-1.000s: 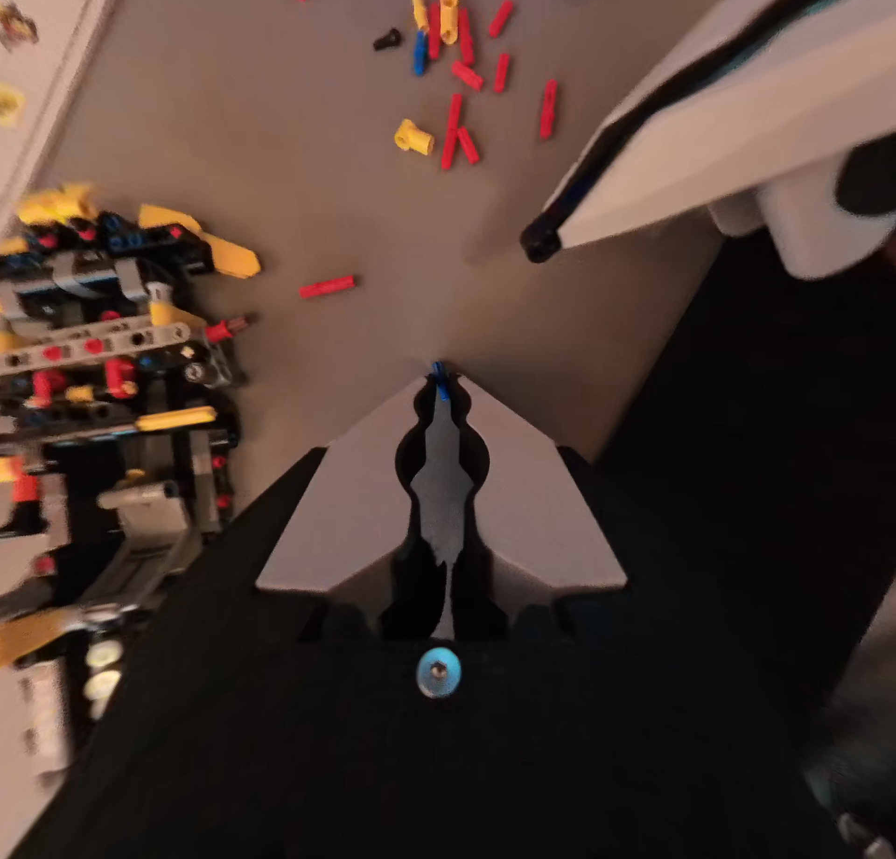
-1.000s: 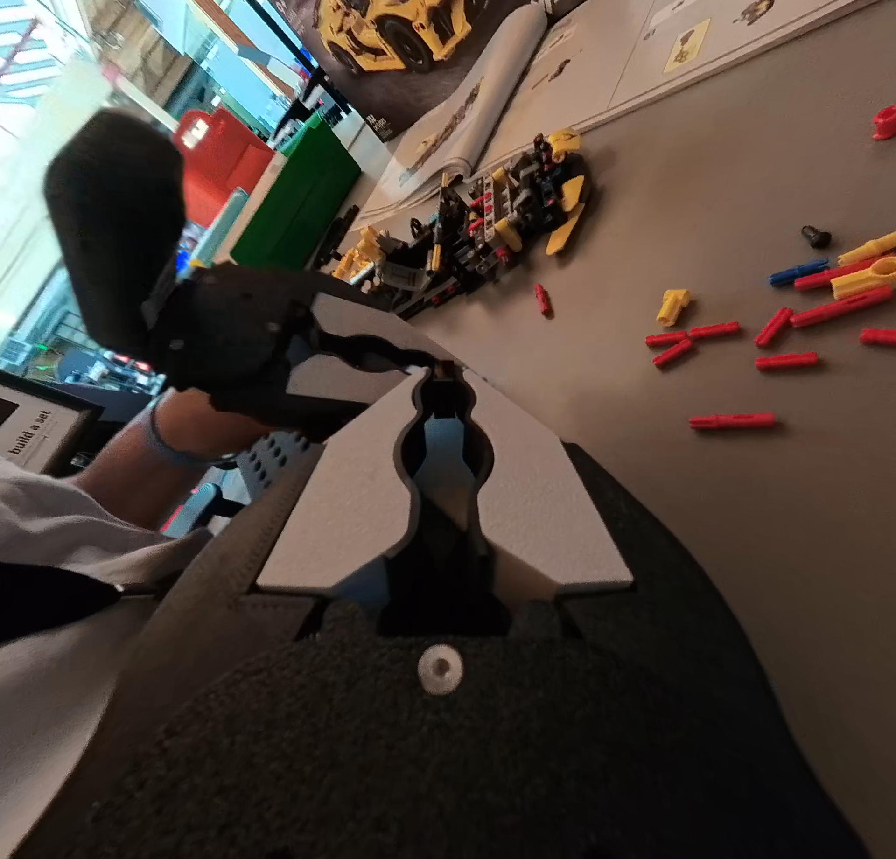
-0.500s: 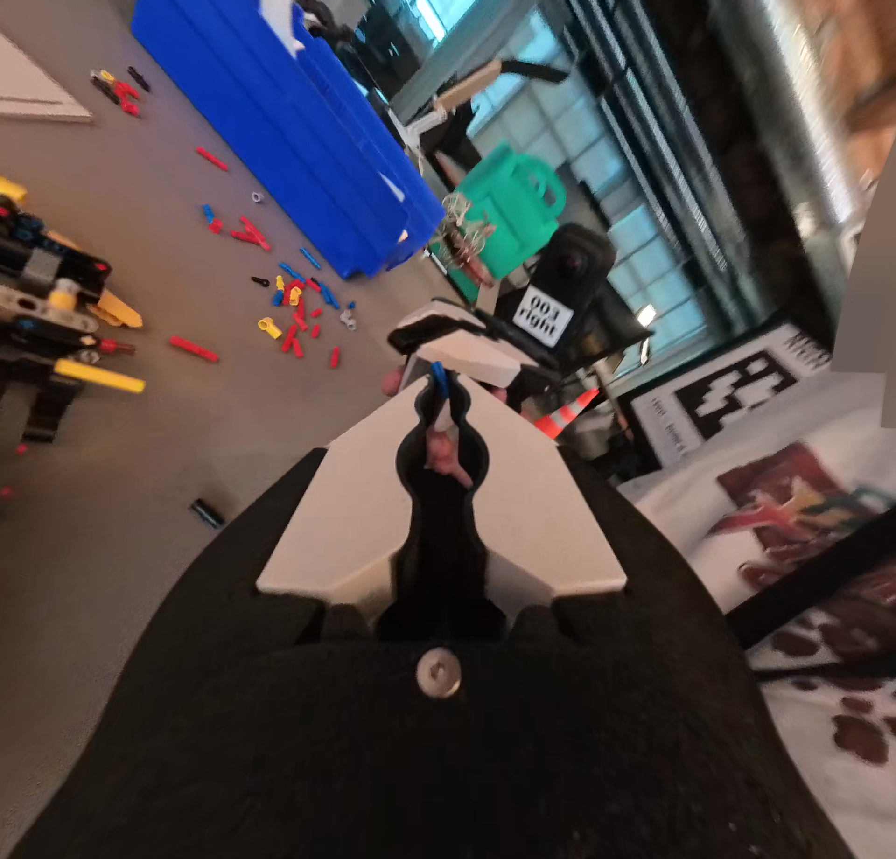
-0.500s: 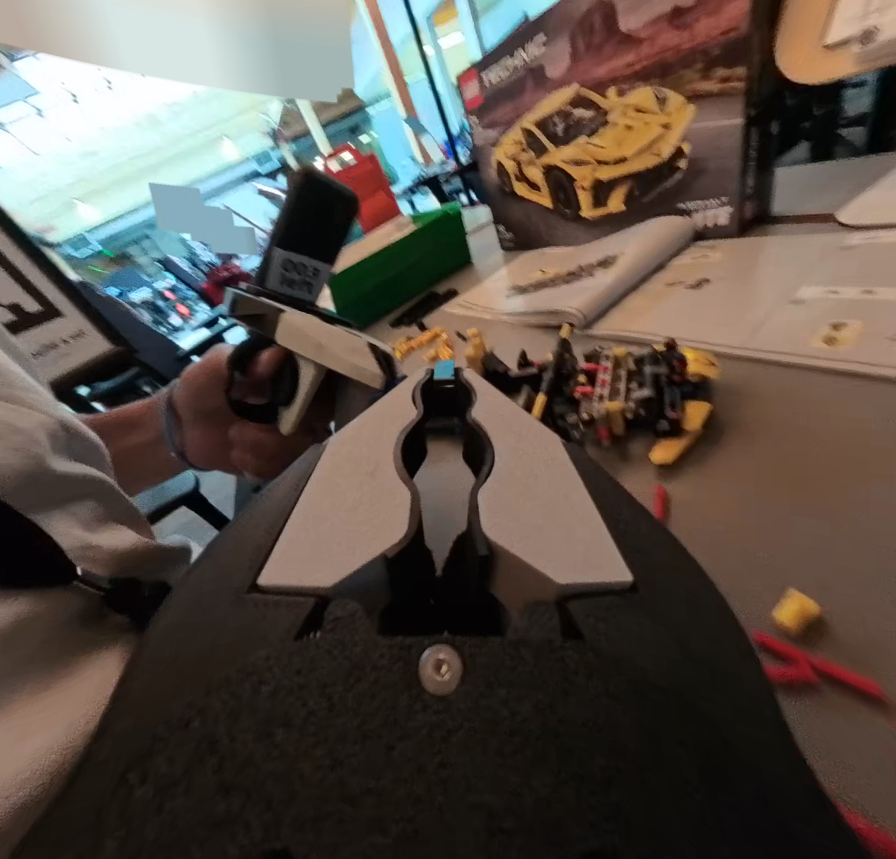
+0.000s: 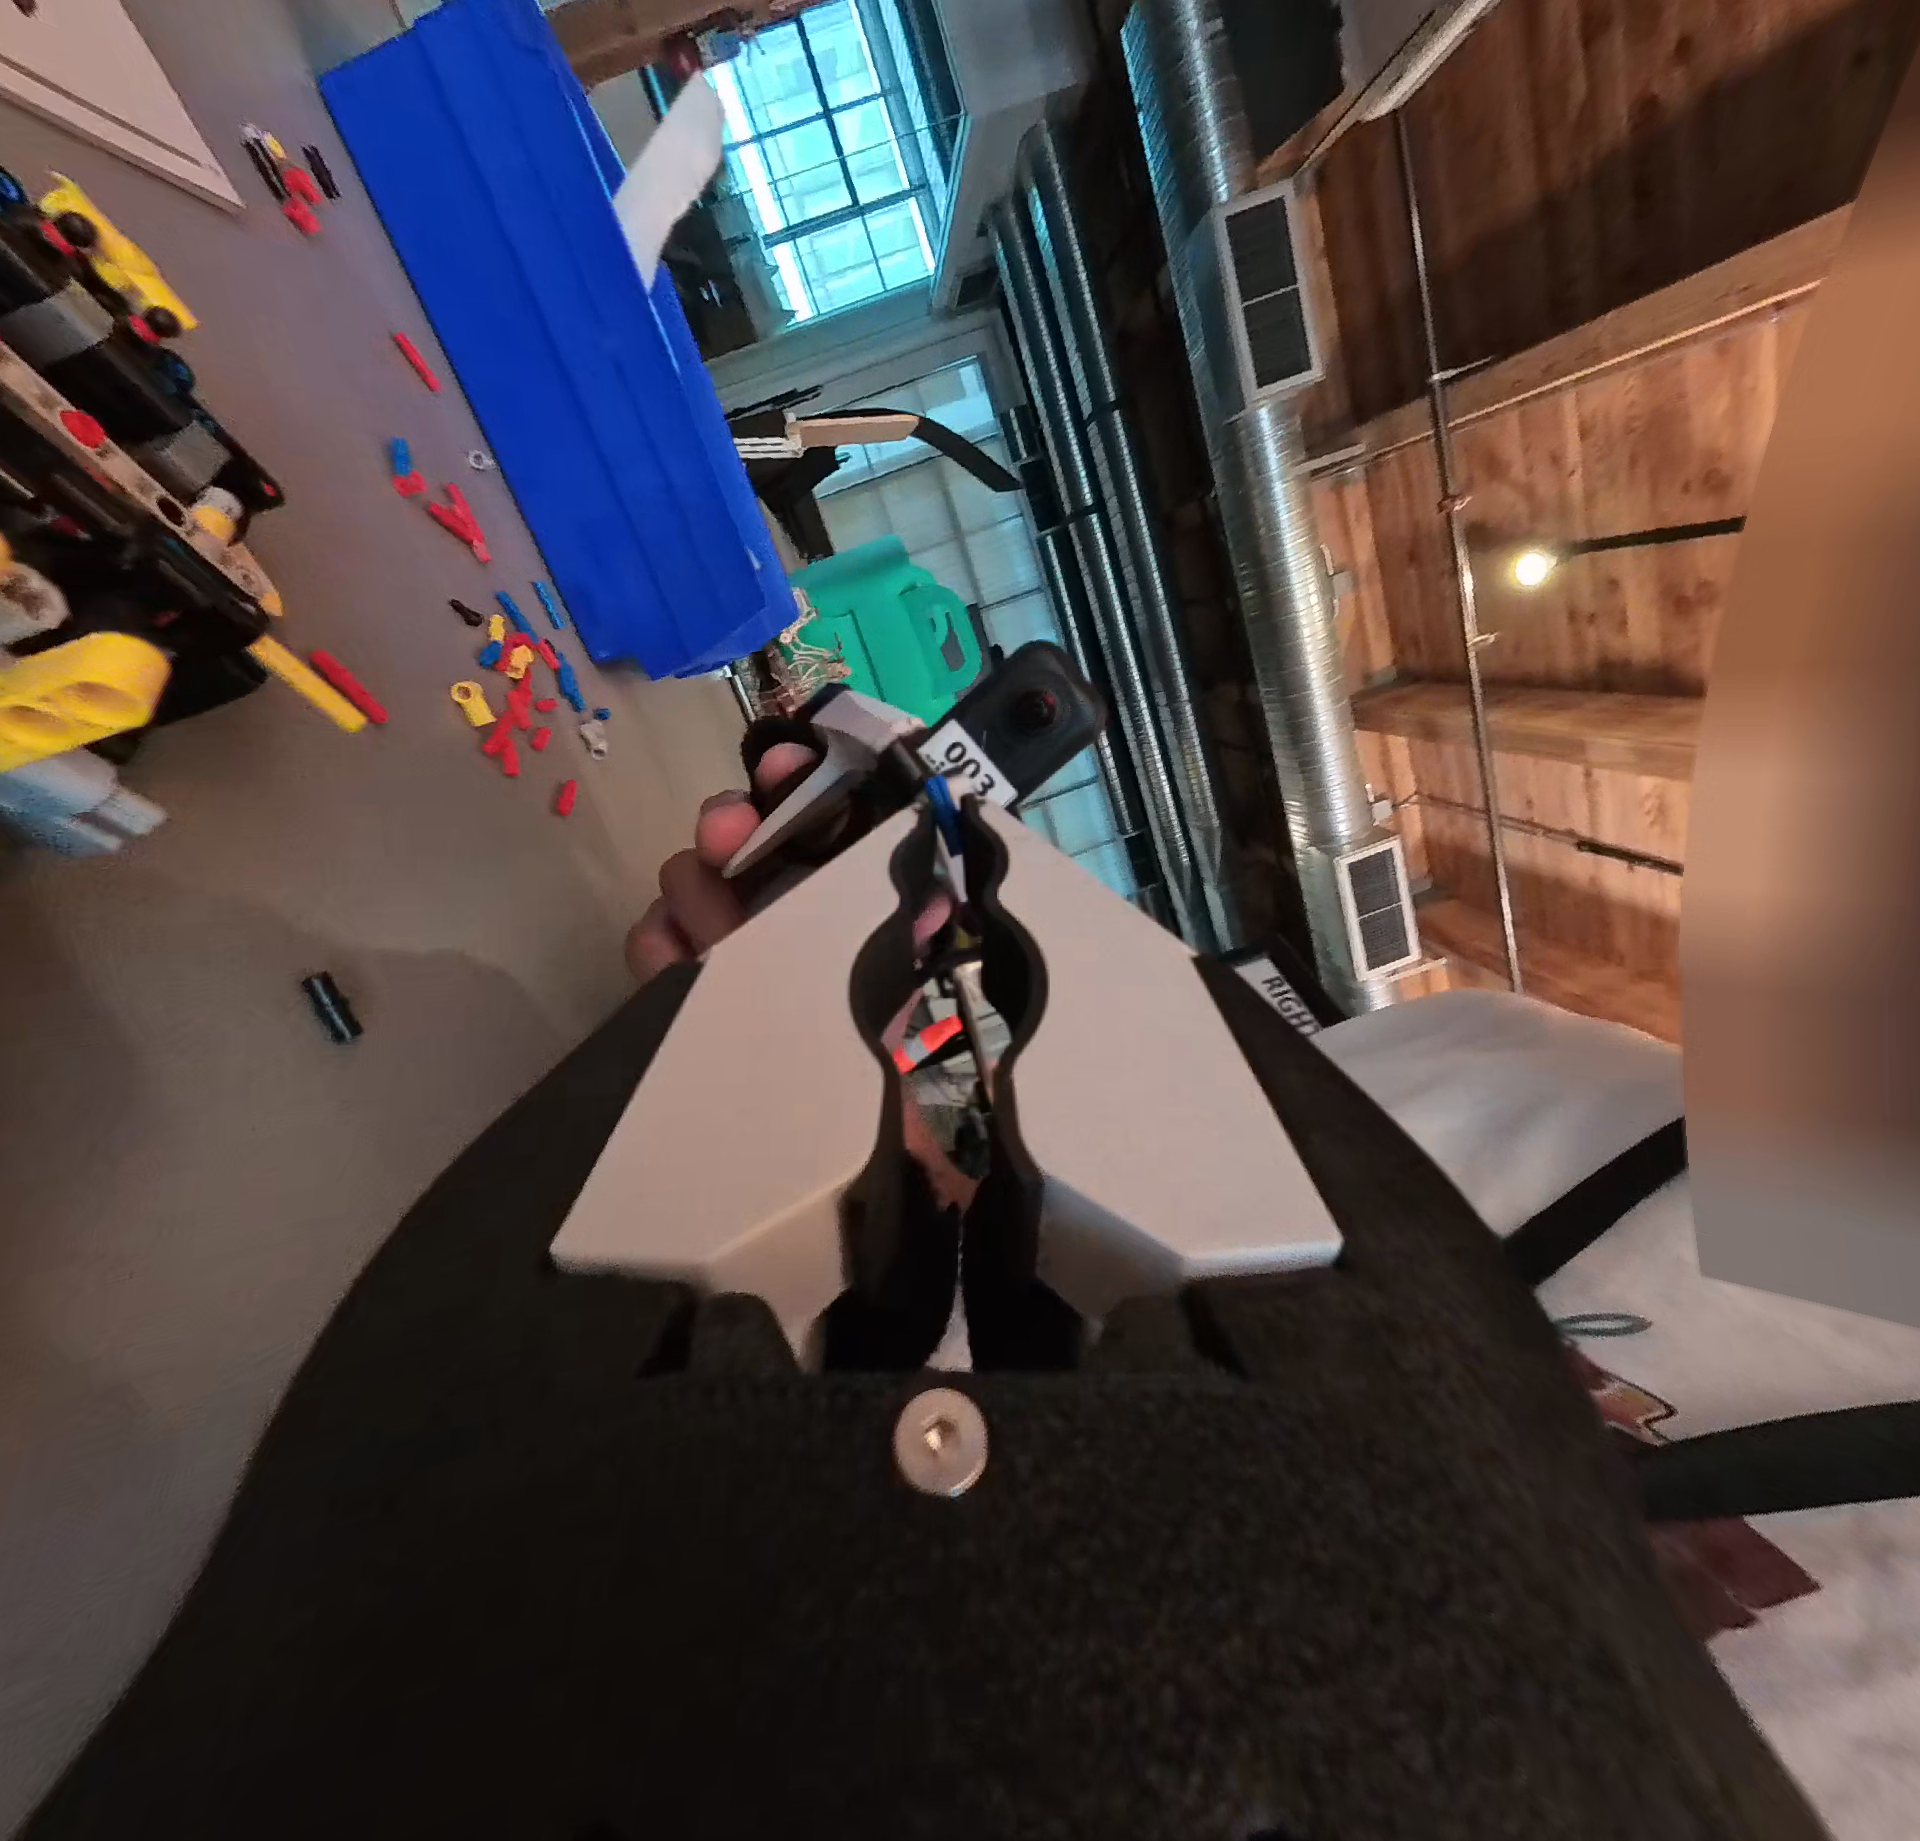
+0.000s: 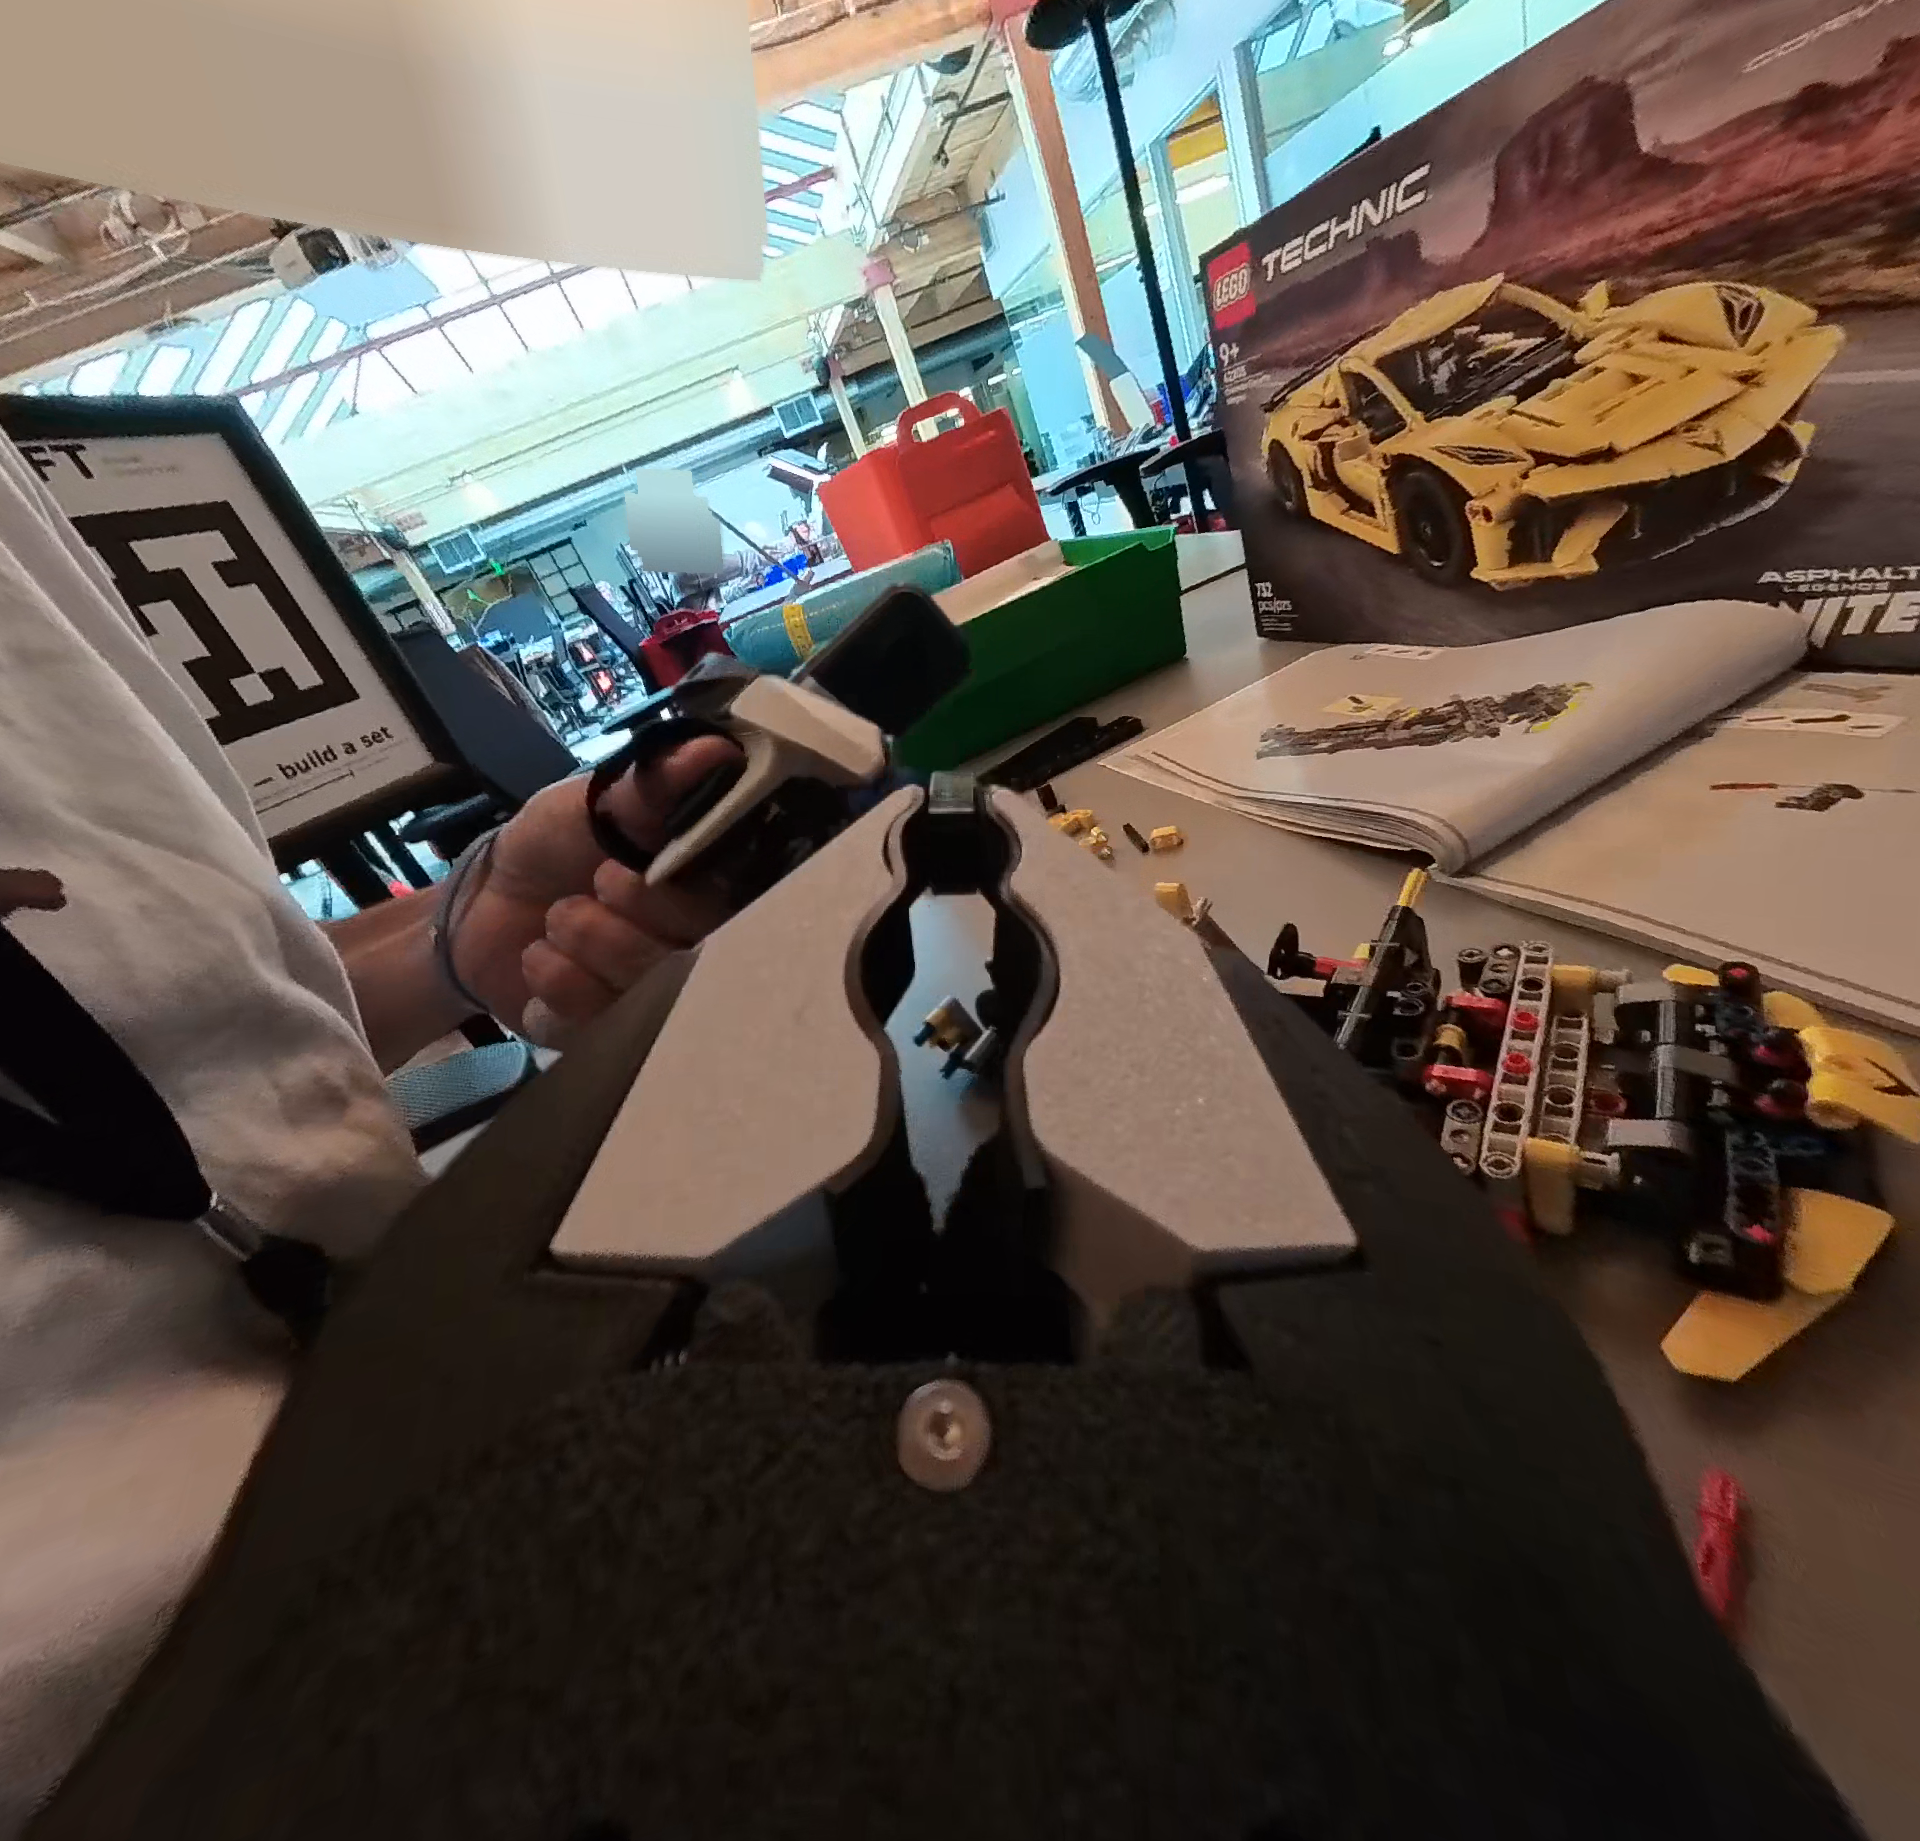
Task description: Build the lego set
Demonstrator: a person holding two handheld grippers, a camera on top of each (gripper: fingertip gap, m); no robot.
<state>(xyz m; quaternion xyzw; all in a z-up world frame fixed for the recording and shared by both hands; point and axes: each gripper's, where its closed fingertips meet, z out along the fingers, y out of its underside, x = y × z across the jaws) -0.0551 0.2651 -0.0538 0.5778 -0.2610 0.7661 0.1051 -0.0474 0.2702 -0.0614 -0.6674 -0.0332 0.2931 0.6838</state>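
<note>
The left gripper [image 5: 943, 817] was raised off the table and turned toward the right gripper [image 6: 954, 799], the two brought tip to tip in mid-air, which I took to be a way of joining two small pieces away from the clutter below. Its jaws were drawn nearly together on a blue pin [image 5: 941, 804], which poked out just past the tips. The right one was likewise closed down narrow, pinching a small light grey piece [image 6: 950, 792] at its very end (too small for me to say what kind of piece). A hand [image 6: 582, 892] wrapped the handle of the left tool, seen close beyond the right tool's fingers. The half-built car chassis [image 6: 1590, 1095], black and grey beams with yellow panels at its ends, lay on the grey table [image 6: 1507, 1376] to one side, just below the open instruction booklet [image 6: 1507, 752] and the set's box [image 6: 1558, 357]; keeping it there left room to work. Loose red, blue and yellow pins [image 5: 514, 695] were scattered near a blue bin [image 5: 540, 337], well apart from the chassis. My guess was that the pin was about to be pressed into the grey piece, which would need the two held square to each other.
</note>
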